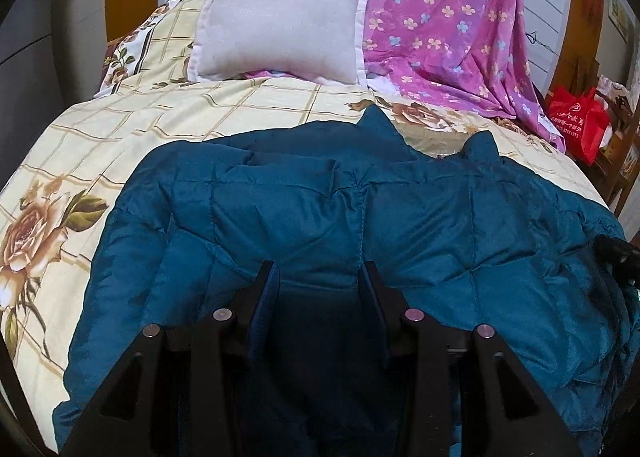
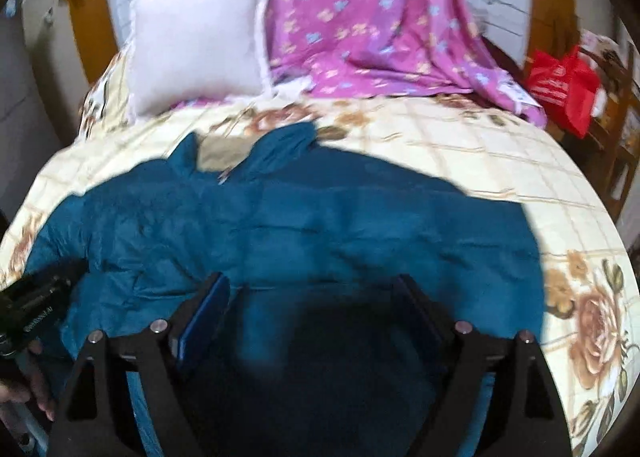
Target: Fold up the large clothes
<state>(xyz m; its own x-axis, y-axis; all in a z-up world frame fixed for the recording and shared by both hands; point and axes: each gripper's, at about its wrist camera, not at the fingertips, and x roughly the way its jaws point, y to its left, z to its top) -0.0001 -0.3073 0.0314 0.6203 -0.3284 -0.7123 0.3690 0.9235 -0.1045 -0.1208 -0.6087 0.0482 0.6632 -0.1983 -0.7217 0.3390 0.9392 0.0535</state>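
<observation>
A teal quilted jacket (image 1: 440, 225) lies spread on the bed, its collar pointing toward the pillow. My left gripper (image 1: 318, 277) is at the jacket's near edge, and a thick fold of the fabric fills the gap between its fingers. It also shows as a black shape (image 2: 36, 297) at the left edge of the blurred right wrist view, with a hand just below it. My right gripper (image 2: 312, 289) hangs over the near part of the jacket (image 2: 320, 217). Its jaws stand wide apart, clear of the cloth lying under them.
The bed cover (image 1: 120, 117) is cream with a rose print. A white pillow (image 1: 280, 17) and a pink flowered sheet (image 1: 440, 17) lean at the head of the bed. A red bag (image 1: 576, 117) hangs beside wooden furniture on the right.
</observation>
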